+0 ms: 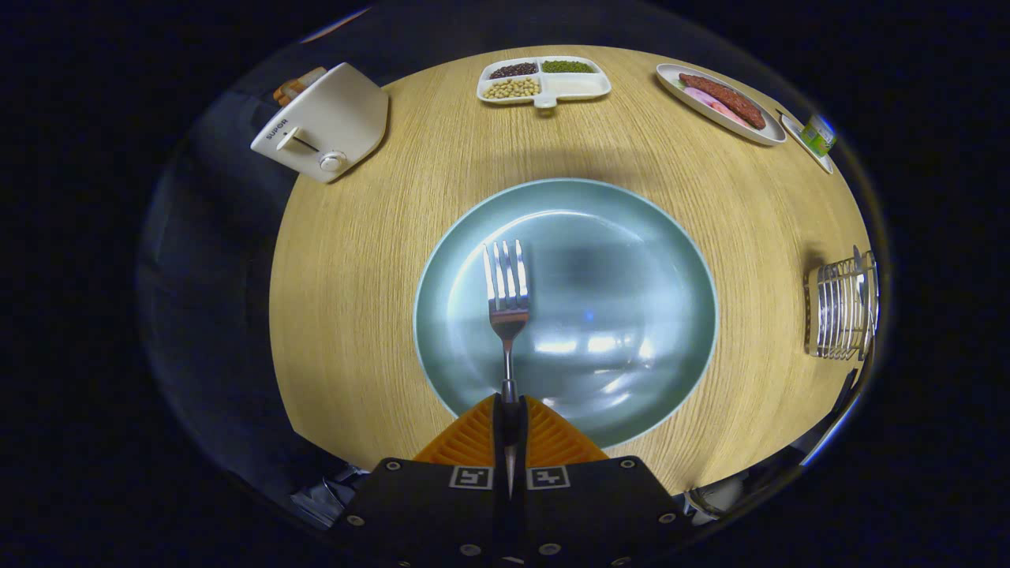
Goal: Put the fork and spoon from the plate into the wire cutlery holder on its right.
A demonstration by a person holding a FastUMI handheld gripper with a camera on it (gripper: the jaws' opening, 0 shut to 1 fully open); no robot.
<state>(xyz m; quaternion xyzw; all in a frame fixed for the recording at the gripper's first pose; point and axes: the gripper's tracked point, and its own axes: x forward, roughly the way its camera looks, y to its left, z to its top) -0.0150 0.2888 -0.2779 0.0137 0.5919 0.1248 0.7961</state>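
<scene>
My gripper [510, 404] is shut on the handle of a metal fork [506, 292]. The fork sticks straight out ahead of the fingers, tines forward, held over the pale blue plate [663, 260]. The plate sits on the round wooden table [355, 300] and nothing else lies on it. The wire cutlery holder [841, 306] stands at the table's right edge, well to the right of the plate. A metal handle, possibly the spoon [858, 264], pokes up out of it.
A white toaster [325, 124] stands at the far left of the table. Beyond the plate are a white divided dish [544, 80] with beans and an oval plate [720, 102] with sausage. A small green packet [818, 136] lies at the far right.
</scene>
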